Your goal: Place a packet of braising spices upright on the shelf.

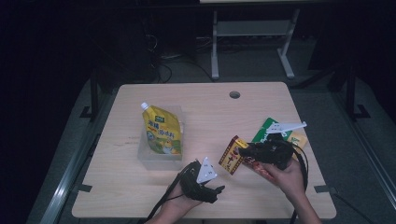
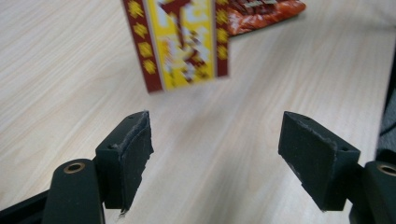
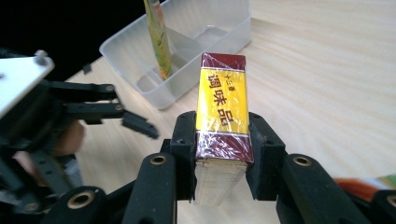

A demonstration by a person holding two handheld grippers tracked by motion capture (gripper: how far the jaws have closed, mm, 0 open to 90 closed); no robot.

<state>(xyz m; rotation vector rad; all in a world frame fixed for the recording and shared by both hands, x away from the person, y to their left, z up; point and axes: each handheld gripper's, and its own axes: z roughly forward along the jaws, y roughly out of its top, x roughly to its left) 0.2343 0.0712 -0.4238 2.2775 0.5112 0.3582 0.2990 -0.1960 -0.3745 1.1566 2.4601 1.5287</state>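
1. A clear tub (image 1: 161, 156) is sitting at the left of the worktop (image 1: 205, 107), with a yellow pouch (image 1: 161, 130) standing in it.
2. The left tongs (image 1: 215, 190) are resting near the front edge, spread wide with nothing between them, pointing right toward the box.
3. The box (image 1: 232, 154) is hanging just above the worktop at centre, right of the tub, far from the left tongs.
4. The right tongs (image 3: 219, 154) are pinching the box by its two narrow sides at one end; its long axis is running away from them toward the tub, so the right hand is the nearer one.
5. The box is looking slim, film-wrapped, dark red with a yellow panel.
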